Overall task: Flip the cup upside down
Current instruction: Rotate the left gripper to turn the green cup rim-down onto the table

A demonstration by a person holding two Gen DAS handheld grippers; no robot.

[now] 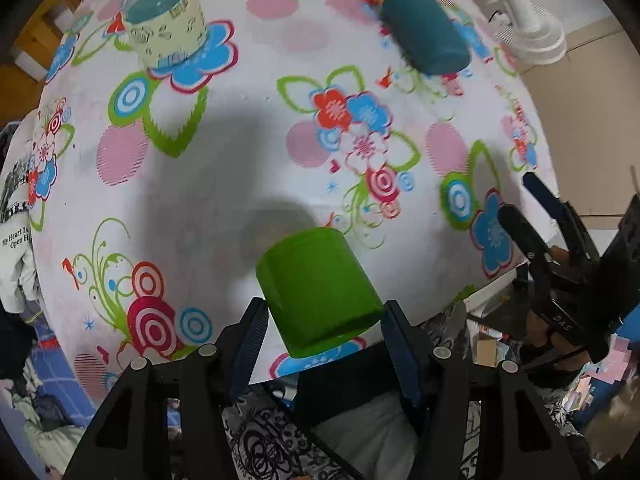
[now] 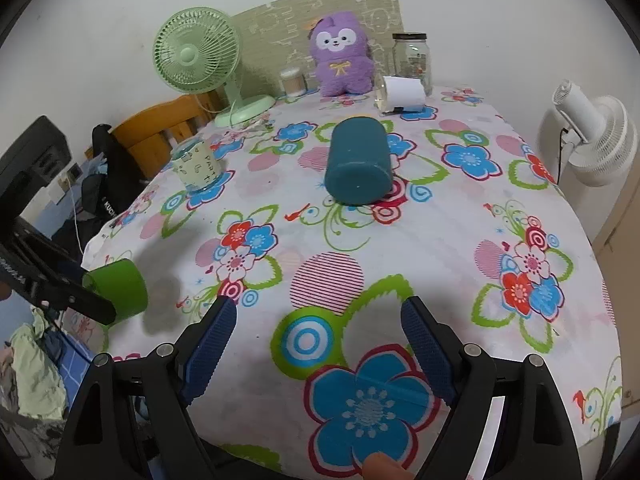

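A green cup (image 1: 316,288) is held off the table, tilted, its closed bottom pointing away from me over the floral tablecloth (image 1: 240,168). My left gripper (image 1: 324,316) is shut on it near its rim, one finger on each side. It also shows in the right wrist view (image 2: 120,286) at the table's left edge, with the left gripper's fingers (image 2: 80,300) on it. My right gripper (image 2: 316,320) is open and empty above the table's near edge. It shows in the left wrist view (image 1: 524,208) at the right.
A dark teal cup (image 2: 358,160) lies on its side mid-table. A pale patterned cup (image 2: 196,166) stands upright at the left. At the back stand a green fan (image 2: 200,60), a purple plush toy (image 2: 342,56), a glass jar (image 2: 412,60) and a clear container (image 2: 400,94). A white fan (image 2: 592,136) stands beside the table.
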